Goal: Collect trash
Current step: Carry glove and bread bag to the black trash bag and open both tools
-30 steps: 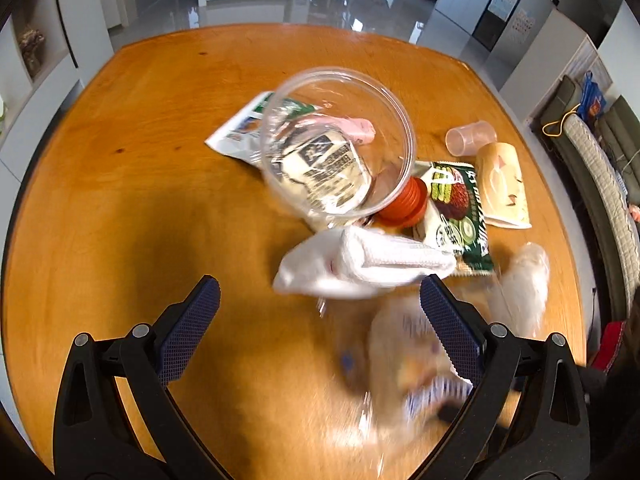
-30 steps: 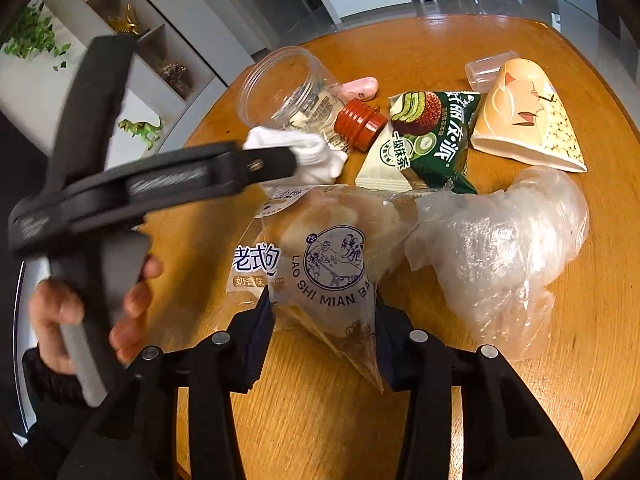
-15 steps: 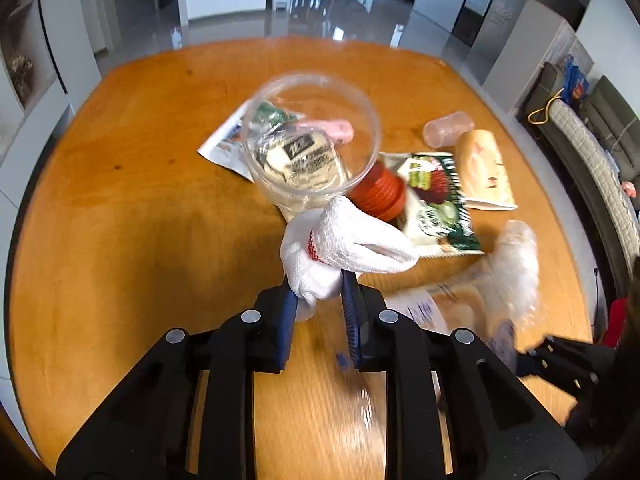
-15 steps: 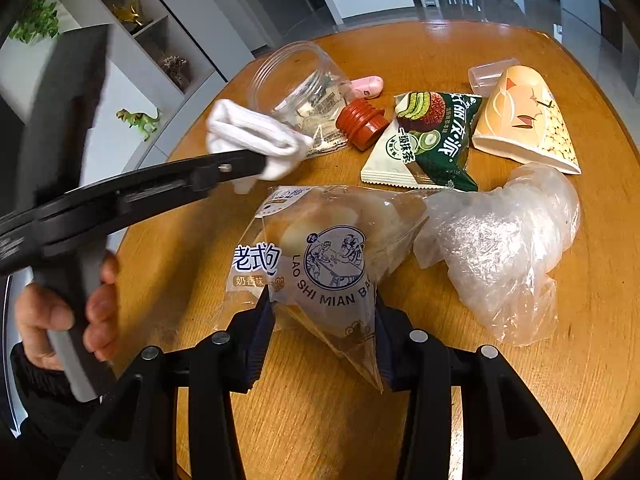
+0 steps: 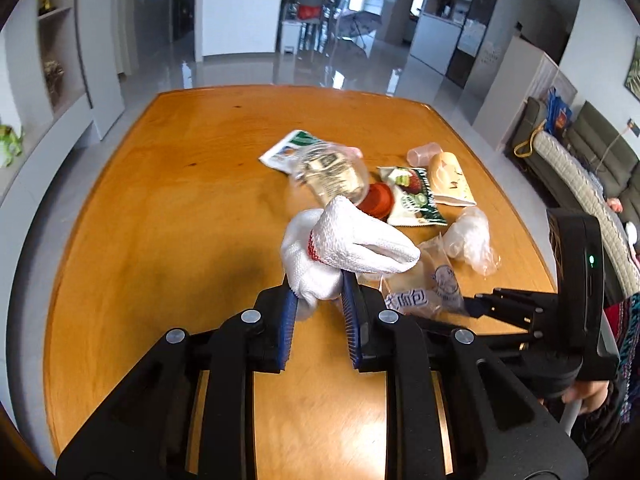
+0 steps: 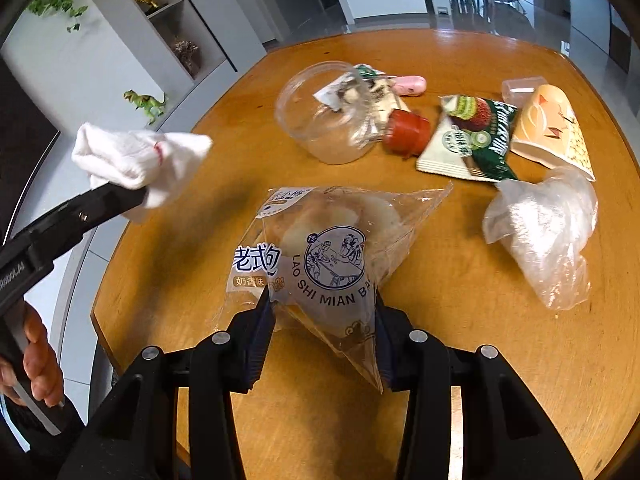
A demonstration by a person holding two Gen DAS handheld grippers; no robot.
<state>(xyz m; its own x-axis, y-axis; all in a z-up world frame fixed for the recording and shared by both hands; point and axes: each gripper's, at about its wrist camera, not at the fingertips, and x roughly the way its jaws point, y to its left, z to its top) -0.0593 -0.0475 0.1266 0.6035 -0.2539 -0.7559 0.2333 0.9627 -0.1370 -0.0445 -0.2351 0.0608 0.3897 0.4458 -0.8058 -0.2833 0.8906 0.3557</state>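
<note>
— Lifted the white sock point(image 5: 340, 248) off the desk point(image 5: 160, 220); my left hand-held gripper point(image 5: 318, 300) pinches it.
— Your right?
— My right hand-held gripper point(image 6: 324, 312) clamps the bread bag point(image 6: 332, 248).

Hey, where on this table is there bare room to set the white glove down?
Bare wood covers the table left of the clear jar and the white glove, out to the edge. Another free strip runs behind the jar to the far edge. The right half is crowded: jar, green snack packet, bread bag, crumpled plastic.
</note>
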